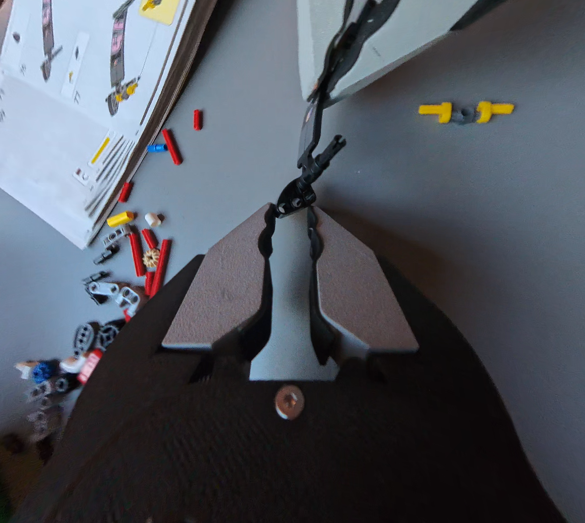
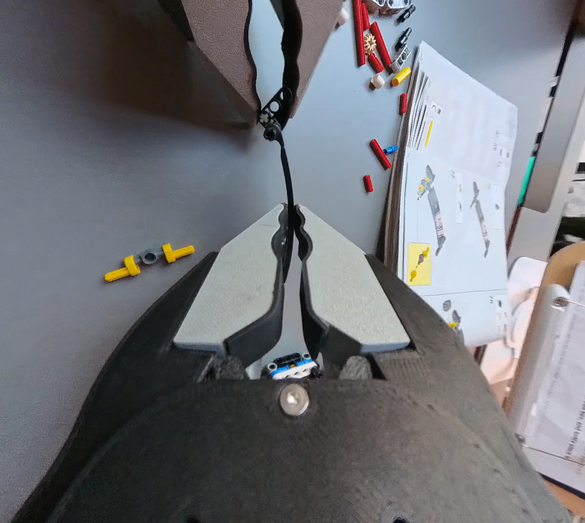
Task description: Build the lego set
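My left gripper (image 1: 292,207), with brown fingers, is shut on a small black holed beam (image 1: 292,200) at its very tips. That beam joins a black pin (image 1: 330,150) and a long thin black blade piece (image 1: 311,134). My right gripper (image 2: 290,206), with grey fingers, is shut on the blade's other end (image 2: 288,178). It faces the left gripper (image 2: 274,116), which shows at the top of the right wrist view with the beam (image 2: 275,105). The right gripper shows at the top of the left wrist view (image 1: 316,97). The assembly hangs above the grey table (image 1: 474,222).
A yellow and grey connector assembly (image 1: 465,113) lies on the table; it also shows in the right wrist view (image 2: 148,257). An open instruction booklet (image 1: 79,48) lies to one side, with loose red axles, pins and gears (image 1: 148,251) beside it. White objects stand at the table's edge (image 2: 538,349). Across from one pair of fingers to the other is roughly 6 cm.
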The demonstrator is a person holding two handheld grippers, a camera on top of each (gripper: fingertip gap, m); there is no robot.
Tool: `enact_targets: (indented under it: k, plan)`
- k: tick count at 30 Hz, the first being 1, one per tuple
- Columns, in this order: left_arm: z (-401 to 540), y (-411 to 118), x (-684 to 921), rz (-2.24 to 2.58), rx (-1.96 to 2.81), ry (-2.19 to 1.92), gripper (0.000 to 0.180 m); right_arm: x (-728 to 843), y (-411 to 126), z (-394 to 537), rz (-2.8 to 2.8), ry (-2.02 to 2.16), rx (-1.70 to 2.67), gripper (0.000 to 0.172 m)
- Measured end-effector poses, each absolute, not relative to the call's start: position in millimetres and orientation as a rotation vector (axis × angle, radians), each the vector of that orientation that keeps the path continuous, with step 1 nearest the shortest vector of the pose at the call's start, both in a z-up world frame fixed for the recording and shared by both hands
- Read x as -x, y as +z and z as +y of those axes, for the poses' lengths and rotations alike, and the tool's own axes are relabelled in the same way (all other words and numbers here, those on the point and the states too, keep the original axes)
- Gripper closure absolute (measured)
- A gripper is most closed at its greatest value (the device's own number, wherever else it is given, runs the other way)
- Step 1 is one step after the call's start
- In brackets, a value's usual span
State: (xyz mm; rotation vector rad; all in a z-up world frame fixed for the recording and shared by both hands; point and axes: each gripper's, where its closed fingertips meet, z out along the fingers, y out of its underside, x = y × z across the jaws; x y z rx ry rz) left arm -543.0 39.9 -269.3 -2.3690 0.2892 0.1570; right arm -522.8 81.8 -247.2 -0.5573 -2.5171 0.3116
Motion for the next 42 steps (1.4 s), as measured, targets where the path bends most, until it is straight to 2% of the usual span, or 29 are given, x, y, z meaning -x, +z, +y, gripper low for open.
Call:
enact_targets:
  k: [5, 10, 15, 21, 28, 32, 42]
  plan:
    - [43, -271, 546, 0.070, 2.339, 0.057, 0.174, 527, -247, 88, -2.515, 0.367, 0.682, 0.172]
    - [41, -271, 542, 0.101, 2.342, 0.130, 0.174, 528, -247, 90, -2.495, 0.366, 0.710, 0.172]
    - [31, -270, 540, 0.129, 2.380, 0.031, 0.153, 531, -253, 96, -2.464, 0.222, 0.621, 0.172]
    - [39, -268, 548, 0.159, 2.369, 0.034, 0.150, 530, -254, 90, -2.535, 0.295, 0.696, 0.172]
    - [50, -272, 538, 0.184, 2.364, -0.083, 0.170, 536, -253, 99, -2.451, 0.229, 0.627, 0.170]
    - [51, -272, 538, 0.165, 2.380, -0.101, 0.170, 537, -253, 100, -2.462, 0.289, 0.705, 0.171]
    - [55, -268, 543, 0.160, 2.384, -0.074, 0.147, 532, -255, 98, -2.532, 0.397, 0.841, 0.172]
